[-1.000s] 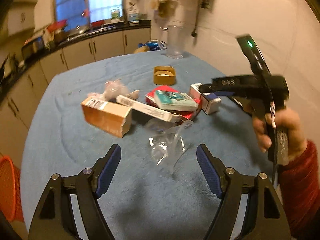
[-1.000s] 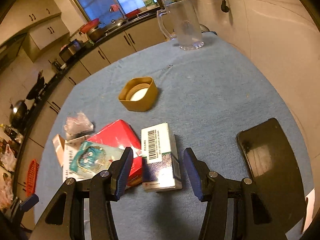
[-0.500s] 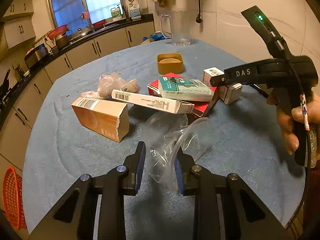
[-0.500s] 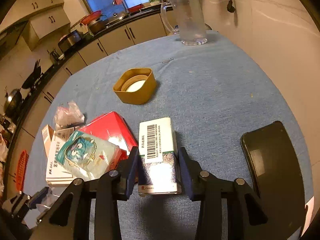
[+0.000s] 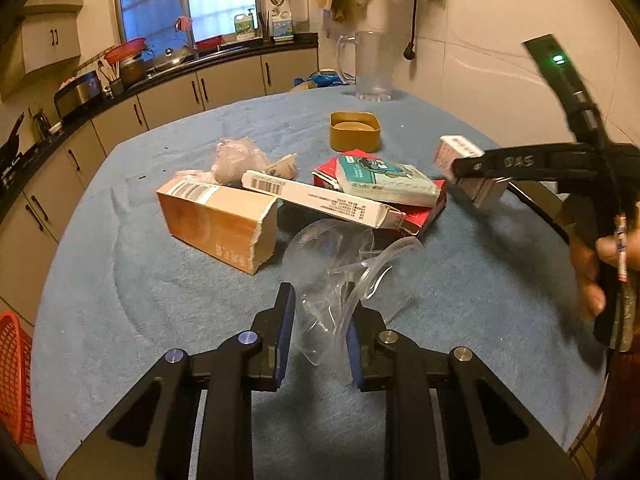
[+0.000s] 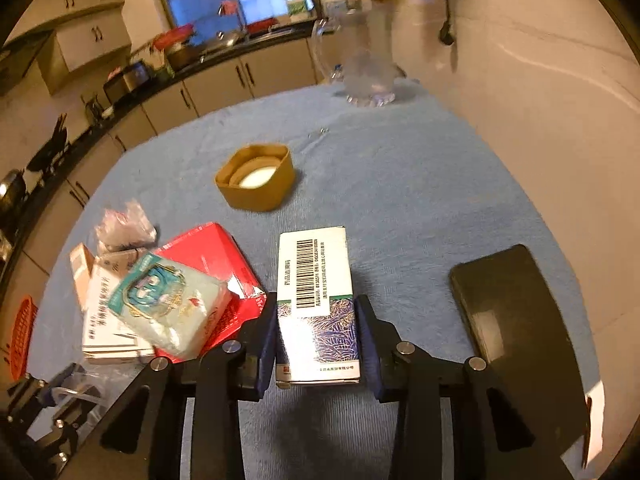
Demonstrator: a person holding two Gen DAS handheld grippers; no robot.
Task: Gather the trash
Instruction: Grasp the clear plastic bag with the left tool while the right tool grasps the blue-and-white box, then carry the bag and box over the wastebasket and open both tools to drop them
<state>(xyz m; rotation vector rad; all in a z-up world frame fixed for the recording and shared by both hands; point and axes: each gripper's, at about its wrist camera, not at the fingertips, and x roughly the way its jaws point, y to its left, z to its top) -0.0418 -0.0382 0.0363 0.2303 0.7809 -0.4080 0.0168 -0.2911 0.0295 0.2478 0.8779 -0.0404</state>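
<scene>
My left gripper (image 5: pixel 320 316) is shut on a crumpled clear plastic wrapper (image 5: pixel 340 272), held just above the blue tablecloth (image 5: pixel 120 320). My right gripper (image 6: pixel 316 320) is shut on a white medicine box with a barcode (image 6: pixel 314 280); in the left wrist view the box (image 5: pixel 460 160) hangs lifted at the right. On the cloth lie a brown carton (image 5: pixel 220 220), a long white box (image 5: pixel 320 200), a tissue pack (image 5: pixel 384 180) on a red box (image 6: pixel 208 248), and a crumpled pink bag (image 5: pixel 236 156).
A tan cup sleeve (image 5: pixel 354 131) and a clear glass pitcher (image 5: pixel 372 68) stand farther back. A black phone (image 6: pixel 516 308) lies right of the held box. An orange basket (image 5: pixel 12 360) sits on the floor at the left. The wall is close on the right.
Both grippers closed: the left on the plastic wrapper, the right on the medicine box. The right gripper has since lifted the box off the cloth.
</scene>
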